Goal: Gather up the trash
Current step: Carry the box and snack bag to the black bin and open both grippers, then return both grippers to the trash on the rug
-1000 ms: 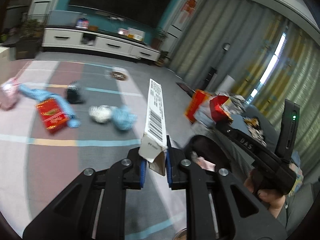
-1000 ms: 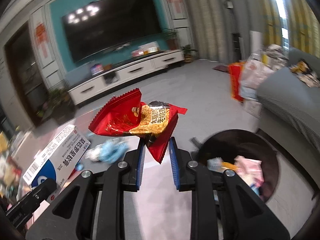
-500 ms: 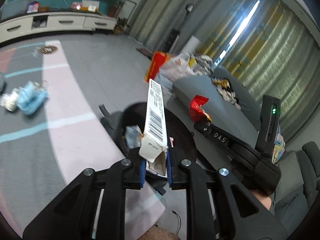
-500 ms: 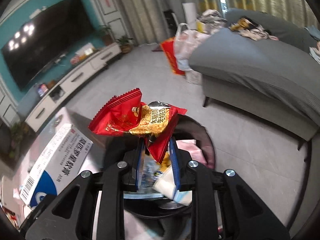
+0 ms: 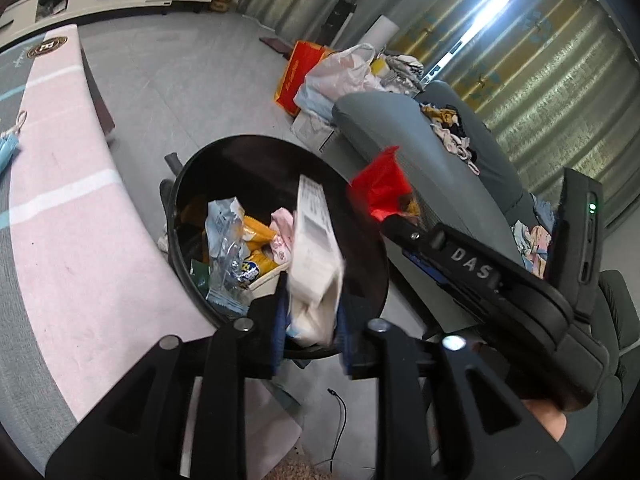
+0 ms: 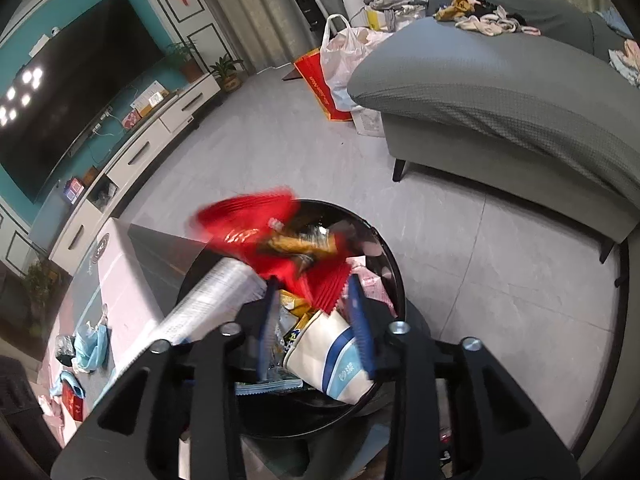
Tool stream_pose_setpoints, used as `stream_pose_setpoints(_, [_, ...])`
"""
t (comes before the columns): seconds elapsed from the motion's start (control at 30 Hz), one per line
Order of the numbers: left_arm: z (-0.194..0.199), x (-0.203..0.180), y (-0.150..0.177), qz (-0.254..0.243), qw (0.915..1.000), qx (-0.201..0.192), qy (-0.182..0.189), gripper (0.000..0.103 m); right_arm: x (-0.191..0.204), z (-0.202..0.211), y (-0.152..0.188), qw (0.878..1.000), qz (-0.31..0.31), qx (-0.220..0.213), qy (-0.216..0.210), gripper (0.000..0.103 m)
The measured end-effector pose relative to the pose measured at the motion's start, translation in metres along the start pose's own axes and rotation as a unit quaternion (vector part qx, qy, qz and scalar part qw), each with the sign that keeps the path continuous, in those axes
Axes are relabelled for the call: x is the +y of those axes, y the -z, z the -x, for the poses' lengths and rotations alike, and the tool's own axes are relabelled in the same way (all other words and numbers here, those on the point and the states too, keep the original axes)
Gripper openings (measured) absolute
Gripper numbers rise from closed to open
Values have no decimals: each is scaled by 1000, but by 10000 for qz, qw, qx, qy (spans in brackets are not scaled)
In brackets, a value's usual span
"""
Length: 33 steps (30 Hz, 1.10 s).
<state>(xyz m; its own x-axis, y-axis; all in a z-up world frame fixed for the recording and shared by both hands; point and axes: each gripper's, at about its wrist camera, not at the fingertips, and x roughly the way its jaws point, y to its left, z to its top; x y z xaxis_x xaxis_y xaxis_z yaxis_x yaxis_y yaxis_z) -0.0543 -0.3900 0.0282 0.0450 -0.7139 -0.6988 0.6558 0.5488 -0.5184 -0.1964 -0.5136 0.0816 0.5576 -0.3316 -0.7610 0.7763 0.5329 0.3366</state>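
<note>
Left gripper (image 5: 310, 330): blue-padded fingers (image 5: 279, 330) were seen apart, having just been opening. A white rectangular cardboard box with a printed barcode panel (image 5: 314, 252) was seen between them, blurred, its lower end level with the pads and its length over the round black plastic trash bin (image 5: 176, 188). Whether the pads touched the box could not be told.

Right gripper (image 6: 316, 322): fingers (image 6: 267, 326) were likewise seen apart, having just been opening. A red and gold crinkled foil snack wrapper (image 6: 256, 226) was seen blurred just beyond the fingertips, over the bin mouth, with its lower red corner reaching between the fingertips.

Bin contents: a clear plastic packet (image 5: 224, 248), yellow snack packets (image 5: 256, 234), a pink wrapper (image 5: 282, 226) and a white paper cup with blue stripes (image 6: 334, 358) were recorded.

Surroundings: a pink and grey patterned desk (image 5: 64, 216) stood beside the bin, a light blue face mask (image 5: 8, 148) lying on it. A grey fabric sofa (image 6: 500, 92) was noted across the grey tiled floor (image 6: 288, 144).
</note>
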Motion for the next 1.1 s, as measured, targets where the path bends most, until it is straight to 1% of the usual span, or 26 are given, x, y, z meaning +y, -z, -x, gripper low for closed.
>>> stream_pose_setpoints(0.03, [-2,-2,0,-1,10000,29,-8,62,-1,0,0,10000,-32,8,-35,52])
stream_pose_setpoints(0.07, [0,-2,1,-25,10000,24,-17,65,-1,1,-1,10000,-59,-3,-62,63])
stream_pose_setpoints(0.1, [4,-3,2,-88,9999,-49,-52,66,-1,3,-1,9999,-71,-40,-103,65])
stream_pose_setpoints(0.17, [15,-5,5,-243,9992,-204,-223,78,2,6,-2,9998,-43,-67,-174,67])
stream_pose_setpoints(0.2, [24,-3,5,-286,9987,-281,-319,86,6,7,-1,9997,3,-78,-227,71])
stream_pose_setpoints(0.27, [43,4,7,-329,9969,-483,-532,90,12,9,-1,9995,86,-94,-275,75])
stream_pose_setpoints(0.3, [52,7,7,-318,9959,-557,-638,95,18,10,0,9994,151,-101,-304,76])
stream_pose_setpoints(0.33, [64,14,8,-268,9942,-665,-799,97,21,10,1,9993,190,-101,-320,77])
stream_pose_setpoints(0.4, [91,34,8,-93,9890,-929,-1151,98,35,11,4,9986,356,-105,-367,81])
stream_pose_setpoints(0.43, [108,49,8,25,9848,-1063,-1374,98,40,12,5,9983,429,-112,-390,82])
stream_pose_setpoints(0.47, [118,57,8,99,9820,-1131,-1512,99,48,12,7,9977,520,-114,-422,82])
stream_pose_setpoints(0.5, [139,78,8,305,9740,-1304,-1827,99,55,12,8,9971,603,-111,-461,82])
stream_pose_setpoints(0.53, [155,95,9,501,9667,-1438,-2056,99,66,13,11,9960,699,-103,-547,83])
stream_pose_setpoints(0.63, [203,148,14,1174,9431,-1721,-2591,100,100,12,19,9909,1016,13,-878,84])
stream_pose_setpoints(0.67, [215,162,15,1370,9366,-1782,-2686,100,113,11,23,9887,1124,55,-992,84])
stream_pose_setpoints(0.7, [231,186,17,1684,9259,-1881,-2810,100,131,8,27,9851,1261,132,-1163,84])
stream_pose_setpoints(0.77, [251,222,17,2139,9077,-1945,-3042,100,166,0,33,9761,1554,289,-1494,84])
stream_pose_setpoints(0.8, [255,234,16,2291,9020,-1950,-3098,100,183,-5,37,9707,1699,337,-1663,84])
stream_pose_setpoints(0.83, [259,253,16,2448,8968,-1927,-3142,100,196,-8,40,9678,1787,399,-1727,84])
stream_pose_setpoints(0.87, [258,265,15,2562,8927,-1867,-3203,100,219,-17,47,9625,1968,547,-1787,82])
stream_pose_setpoints(0.9, [255,272,15,2626,8903,-1812,-3249,100,239,-24,53,9559,2145,663,-1891,79])
stream_pose_setpoints(0.97, [247,288,13,2618,8909,-1695,-3301,100,270,-37,62,9438,2399,803,-2128,75])
stream_pose_setpoints(1.0, [244,295,13,2623,8906,-1657,-3325,100,282,-44,66,9406,2487,884,-2134,74])
stream_pose_setpoints(1.03, [239,302,12,2707,8863,-1628,-3387,99,296,-57,72,9383,2594,994,-2060,73])
stream_pose_setpoints(1.07, [235,309,13,2861,8781,-1624,-3473,99,305,-65,79,9373,2660,1067,-1985,69])
stream_pose_setpoints(1.1, [232,312,15,2940,8750,-1640,-3479,99,315,-79,87,9344,2785,1192,-1873,64])
